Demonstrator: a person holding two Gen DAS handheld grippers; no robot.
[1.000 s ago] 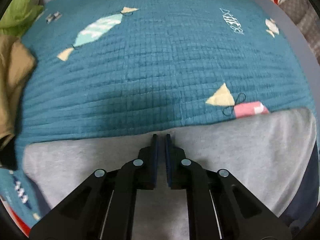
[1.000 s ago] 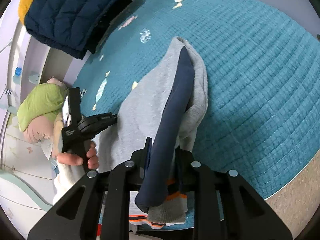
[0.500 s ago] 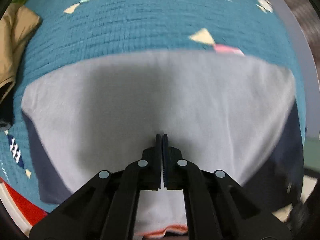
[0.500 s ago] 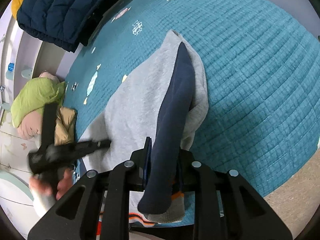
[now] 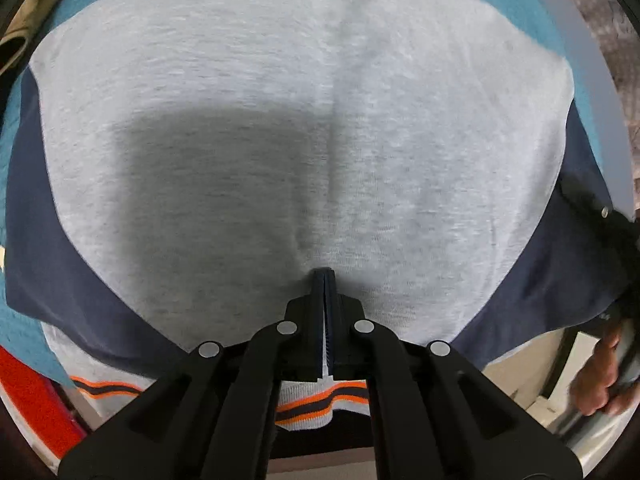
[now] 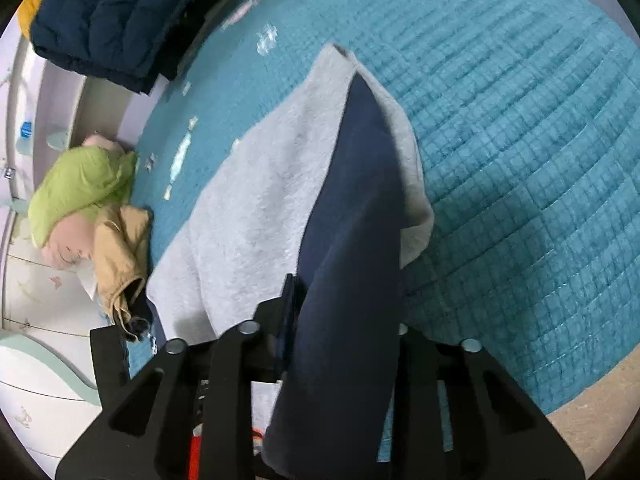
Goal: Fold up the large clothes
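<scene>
A grey sweatshirt (image 5: 280, 128) with navy sleeves (image 5: 60, 264) lies spread on the teal quilt (image 6: 520, 152). Its orange-and-navy striped hem (image 5: 316, 400) sits just under my left gripper. That left gripper (image 5: 324, 274) points steeply down, shut, its tips touching the grey cloth at the end of a long crease. I see nothing between its fingers. In the right wrist view the sweatshirt (image 6: 256, 208) is lifted at one side. My right gripper (image 6: 344, 292) has its jaws closing on the navy sleeve (image 6: 360, 200), which drapes down between them and hides the right finger.
A folded navy quilted jacket (image 6: 112, 20) lies at the back left. A green cloth (image 6: 80, 184) and a tan garment (image 6: 124, 248) are piled at the bed's left side. Bare floor (image 6: 592, 392) shows beyond the quilt's near corner. A person's hand (image 5: 600, 376) is at lower right.
My left gripper shut fully and drew back from the sweatshirt's far edge toward the striped hem, tilting further down. My right gripper kept its hold on the sleeve almost in place.
</scene>
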